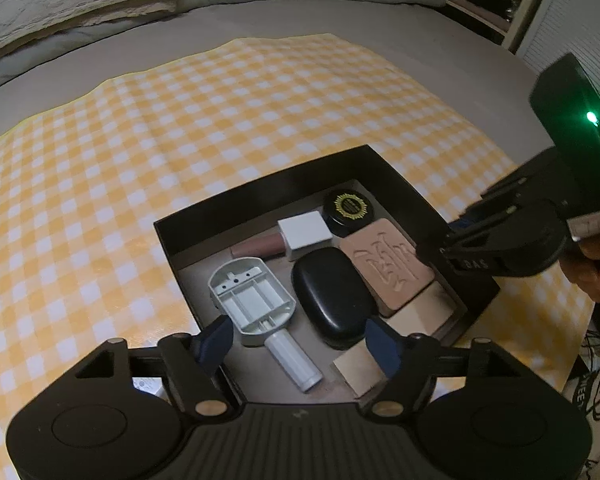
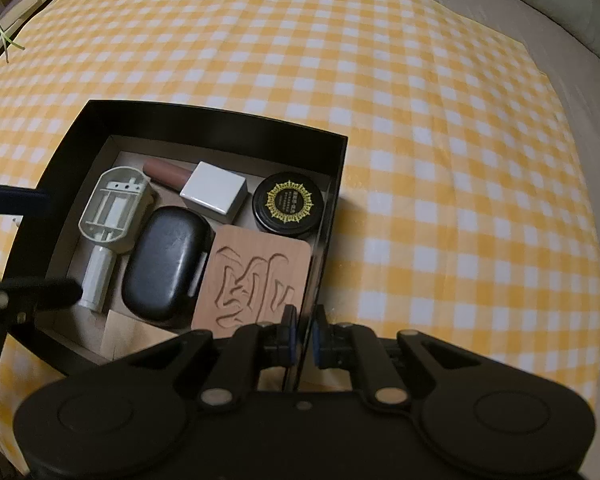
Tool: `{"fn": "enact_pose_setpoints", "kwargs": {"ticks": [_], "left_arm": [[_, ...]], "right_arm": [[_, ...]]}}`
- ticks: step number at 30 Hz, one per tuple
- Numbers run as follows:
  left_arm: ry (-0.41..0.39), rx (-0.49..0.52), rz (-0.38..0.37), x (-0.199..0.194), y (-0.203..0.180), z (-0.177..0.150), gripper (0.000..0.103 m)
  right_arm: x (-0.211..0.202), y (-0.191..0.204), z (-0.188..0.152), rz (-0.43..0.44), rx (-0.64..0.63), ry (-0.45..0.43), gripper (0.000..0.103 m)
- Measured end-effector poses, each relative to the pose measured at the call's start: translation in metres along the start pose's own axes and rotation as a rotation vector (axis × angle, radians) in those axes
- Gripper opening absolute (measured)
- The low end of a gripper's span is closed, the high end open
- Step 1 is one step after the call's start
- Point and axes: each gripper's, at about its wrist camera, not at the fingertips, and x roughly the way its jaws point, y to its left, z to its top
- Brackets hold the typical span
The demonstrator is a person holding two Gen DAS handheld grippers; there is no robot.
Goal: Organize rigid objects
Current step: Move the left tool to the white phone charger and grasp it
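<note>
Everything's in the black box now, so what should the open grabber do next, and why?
Probably lift the left gripper straight up and away. Its jaws stand open with nothing pinched, and the grey handled part already lies in the black box. The right gripper is shut on the box wall, steadying it.

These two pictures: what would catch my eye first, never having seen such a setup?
Probably the black box sitting on a yellow checked cloth, packed with small things: a round black jar with a gold emblem in one corner, a carved wooden tile next to it, and a smooth black case in the middle. Next you would notice the right gripper pinching the box's side wall, while the left gripper hovers open over a grey plastic handle piece.
</note>
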Motion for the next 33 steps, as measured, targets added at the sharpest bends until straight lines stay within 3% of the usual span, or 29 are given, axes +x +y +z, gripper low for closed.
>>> {"fn": "enact_pose_setpoints", "kwargs": {"ticks": [13, 28, 33], "left_arm": [[-0.039, 0.017, -0.025, -0.027, -0.011, -0.006, 0.102], [-0.126, 0.053, -0.053, -0.066, -0.036, -0.016, 0.103], [-0.192, 0.05, -0.032, -0.087, -0.035, -0.02, 0.103]], "right_arm": [[0.001, -0.001, 0.001, -0.007, 0.002, 0.003, 0.007], [0.001, 0.001, 0.001, -0.014, -0.005, 0.003, 0.007], [0.0, 0.002, 0.0, -0.014, -0.005, 0.001, 0.007]]}}
